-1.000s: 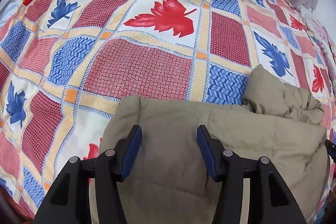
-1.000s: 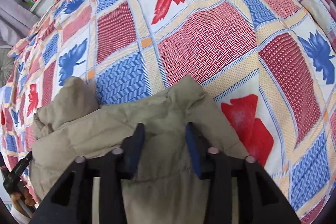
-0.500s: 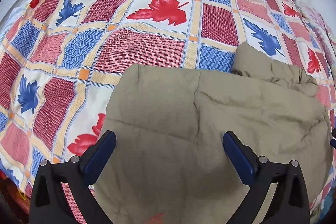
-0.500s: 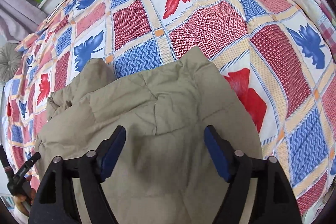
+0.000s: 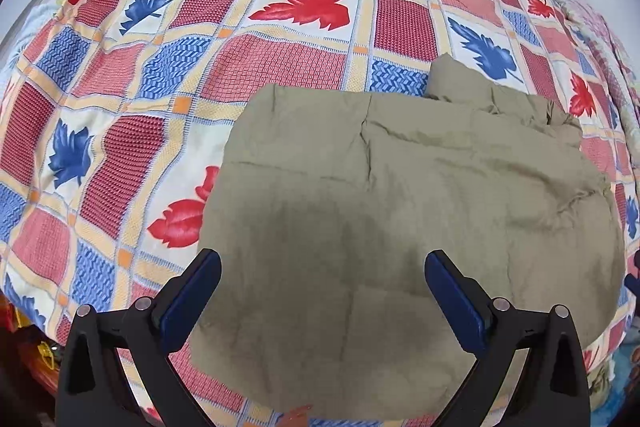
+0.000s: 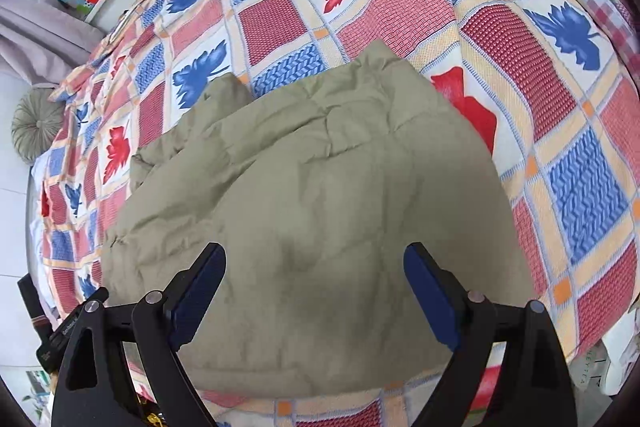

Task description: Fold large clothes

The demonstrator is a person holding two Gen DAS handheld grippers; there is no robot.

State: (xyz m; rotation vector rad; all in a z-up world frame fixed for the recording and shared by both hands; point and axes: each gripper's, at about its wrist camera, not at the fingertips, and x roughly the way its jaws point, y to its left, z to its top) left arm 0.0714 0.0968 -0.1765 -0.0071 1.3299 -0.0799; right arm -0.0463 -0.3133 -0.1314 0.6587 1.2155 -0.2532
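1. Gripper state: the left gripper point(image 5: 322, 263) is released, with nothing between its blue pads. The right gripper point(image 6: 314, 255) has just been opening its jaws and is empty too.
2. Below both lies the olive-green padded jacket point(image 5: 400, 219), folded into a thick block near the edge of the bed with the red and blue leaf-patterned cover point(image 5: 280, 75).
3. One bunched part point(image 5: 460, 83) sticks out at the far side.
4. Risk: the puffy filling may spring back and open the fold, since nothing presses on it.
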